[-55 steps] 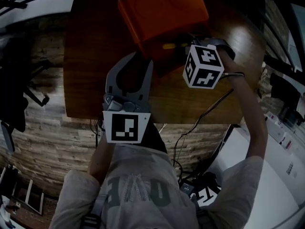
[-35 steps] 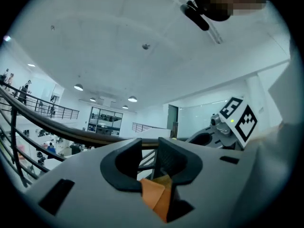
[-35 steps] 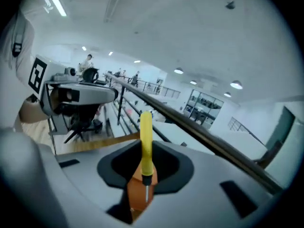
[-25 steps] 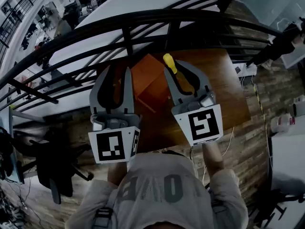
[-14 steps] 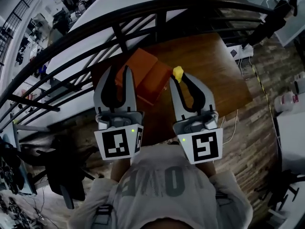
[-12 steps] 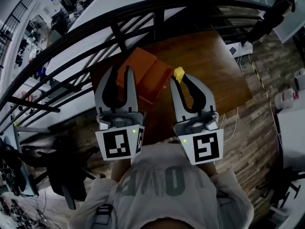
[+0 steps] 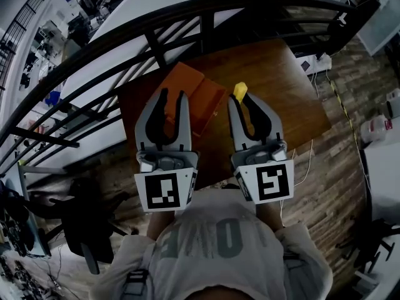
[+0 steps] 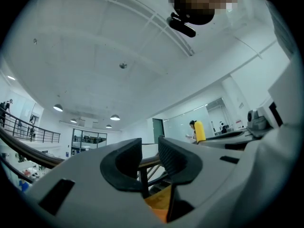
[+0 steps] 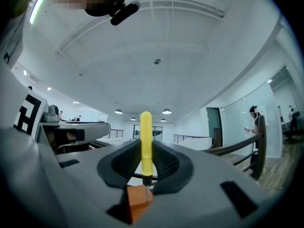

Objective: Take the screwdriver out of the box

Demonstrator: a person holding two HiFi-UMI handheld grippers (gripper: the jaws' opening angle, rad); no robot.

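Observation:
My right gripper [image 7: 242, 100] is shut on the yellow-handled screwdriver [image 7: 240, 91], held up off the brown table [image 7: 284, 86]. In the right gripper view the yellow handle [image 9: 145, 139] stands upright between the ribbed pads, with its thin metal shaft pointing down. The orange box [image 7: 187, 99] lies on the table beyond both grippers, and a corner of the box [image 9: 137, 201] shows under the jaws. My left gripper [image 7: 172, 96] hovers beside it, open by a narrow gap with nothing in it [image 8: 150, 144].
A black railing [image 7: 187, 17] curves across behind the table. A white power strip [image 7: 317, 61] lies at the table's right edge. A dark office chair [image 7: 81, 224] stands on the wooden floor at the left. A cable hangs near the front right.
The right gripper lifted the screwdriver away from the box and now holds it level. Both grippers have drawn back a little, and the left gripper has shifted right with its jaws narrower.

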